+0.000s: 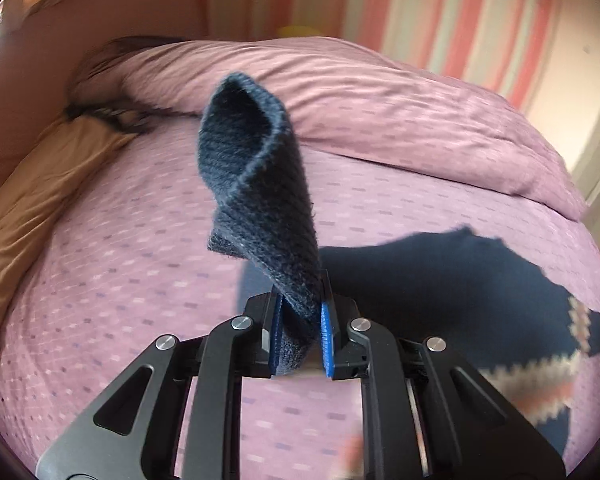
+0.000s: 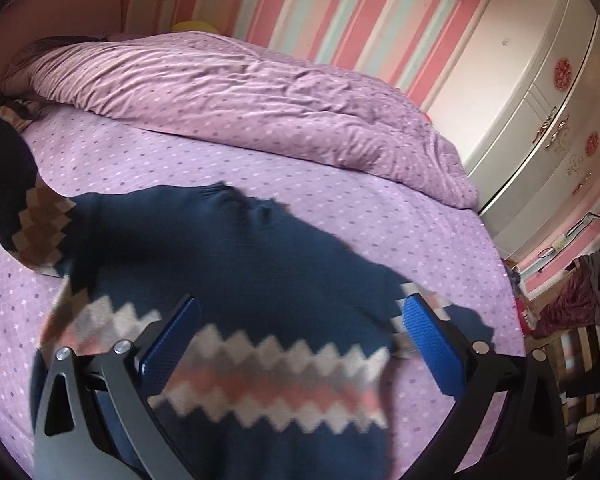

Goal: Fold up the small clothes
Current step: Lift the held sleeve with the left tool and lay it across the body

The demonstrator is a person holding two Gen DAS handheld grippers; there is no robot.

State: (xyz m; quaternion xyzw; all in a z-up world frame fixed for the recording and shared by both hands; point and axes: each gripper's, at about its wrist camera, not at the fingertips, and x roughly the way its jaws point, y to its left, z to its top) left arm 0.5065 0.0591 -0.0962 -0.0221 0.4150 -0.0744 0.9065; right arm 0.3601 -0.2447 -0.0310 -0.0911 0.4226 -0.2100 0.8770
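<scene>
Two grippers over a bed [image 2: 260, 208] with a lilac sheet. Left gripper [image 1: 300, 332]: fingers clamped narrowly on a lifted fold of the navy sweater [image 2: 228, 248], raised above the sheet. Right gripper [image 2: 296, 344]: fingers spread wide above the sweater's zigzag band, gripping nothing.

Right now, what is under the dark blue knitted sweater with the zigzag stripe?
The dark blue knitted sweater lies on the purple dotted bed sheet, which shows all around it. Whether anything else lies beneath cannot be seen, since the knit covers that area.
</scene>
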